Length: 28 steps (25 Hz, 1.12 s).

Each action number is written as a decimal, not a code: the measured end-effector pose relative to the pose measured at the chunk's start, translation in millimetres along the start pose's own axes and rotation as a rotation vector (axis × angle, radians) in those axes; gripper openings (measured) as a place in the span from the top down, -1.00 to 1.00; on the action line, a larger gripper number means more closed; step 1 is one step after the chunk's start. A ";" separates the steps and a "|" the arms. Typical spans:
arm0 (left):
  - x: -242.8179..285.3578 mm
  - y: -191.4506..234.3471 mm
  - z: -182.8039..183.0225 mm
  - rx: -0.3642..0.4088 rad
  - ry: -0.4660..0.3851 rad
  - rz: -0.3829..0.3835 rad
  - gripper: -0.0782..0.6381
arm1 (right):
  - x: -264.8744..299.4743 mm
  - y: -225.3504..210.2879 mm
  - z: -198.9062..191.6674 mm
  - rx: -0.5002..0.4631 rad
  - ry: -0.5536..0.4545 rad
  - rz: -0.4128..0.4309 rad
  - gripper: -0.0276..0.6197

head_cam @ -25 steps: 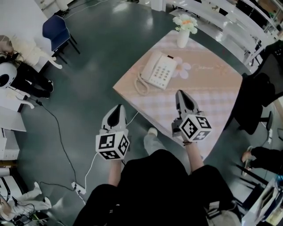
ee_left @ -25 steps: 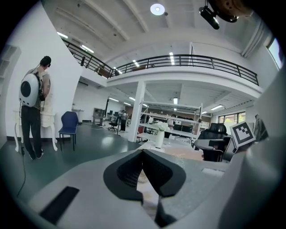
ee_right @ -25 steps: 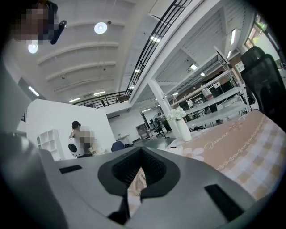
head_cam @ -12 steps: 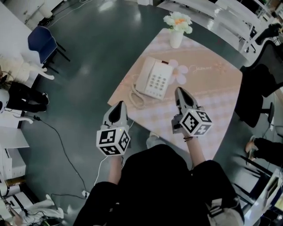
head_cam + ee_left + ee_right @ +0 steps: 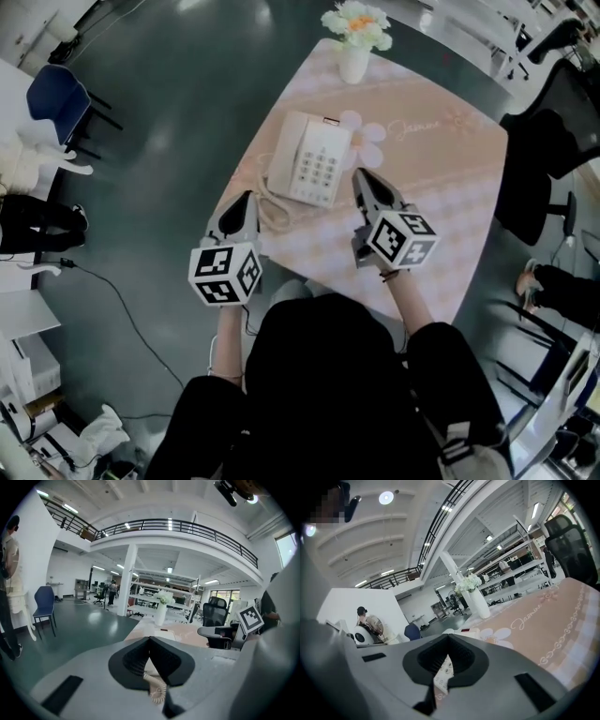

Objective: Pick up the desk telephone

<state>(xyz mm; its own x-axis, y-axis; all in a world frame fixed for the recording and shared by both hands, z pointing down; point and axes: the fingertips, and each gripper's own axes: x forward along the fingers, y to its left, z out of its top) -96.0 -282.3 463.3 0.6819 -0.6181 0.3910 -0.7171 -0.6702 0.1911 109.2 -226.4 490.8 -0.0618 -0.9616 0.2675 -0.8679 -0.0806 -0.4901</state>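
**Status.** The desk telephone (image 5: 309,167) lies flat on the tabletop (image 5: 450,178), handset on its cradle, just ahead of and between the 2 grippers. The jaws of the left gripper (image 5: 244,201) and of the right gripper (image 5: 363,182) are pressed together, with nothing held.

**Probable faults.**
1. Advancing with the jaws together would likely shove the telephone toward the vase (image 5: 354,61) rather than grip it.
2. The coiled cord (image 5: 272,208) lies directly before the left gripper. Snagging it could drag the base.
3. Clamping the handset alone would probably lift it off the base.
4. A 1-sided grip may tilt the wide body.
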 end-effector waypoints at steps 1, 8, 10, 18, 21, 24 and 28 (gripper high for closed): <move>6.2 2.6 -1.9 0.001 0.018 -0.004 0.79 | 3.5 -1.5 -1.7 0.009 0.002 0.000 0.94; 54.9 7.1 -12.0 -0.062 0.119 -0.058 0.78 | 25.0 -15.1 -8.7 0.098 0.043 -0.011 0.94; 67.0 8.7 -15.5 -0.060 0.147 -0.073 0.78 | 31.7 -23.1 -11.7 0.134 0.046 -0.040 0.94; 108.8 17.6 -22.4 -0.064 0.232 -0.146 0.58 | 63.1 -44.6 -19.7 0.237 0.031 -0.124 0.80; 123.2 18.7 -23.4 -0.070 0.254 -0.175 0.47 | 69.3 -56.0 -24.2 0.268 0.026 -0.180 0.66; 138.3 19.2 -25.9 -0.079 0.274 -0.199 0.29 | 75.4 -63.0 -25.7 0.304 0.016 -0.205 0.54; 155.6 16.9 -32.1 -0.129 0.311 -0.251 0.11 | 83.5 -71.3 -32.0 0.387 0.015 -0.222 0.36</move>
<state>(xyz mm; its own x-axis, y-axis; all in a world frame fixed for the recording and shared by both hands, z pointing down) -6.7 -376.6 556.3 0.7762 -0.2756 0.5670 -0.5598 -0.7151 0.4187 150.1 -292.6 574.6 0.0958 -0.9061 0.4120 -0.6130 -0.3798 -0.6928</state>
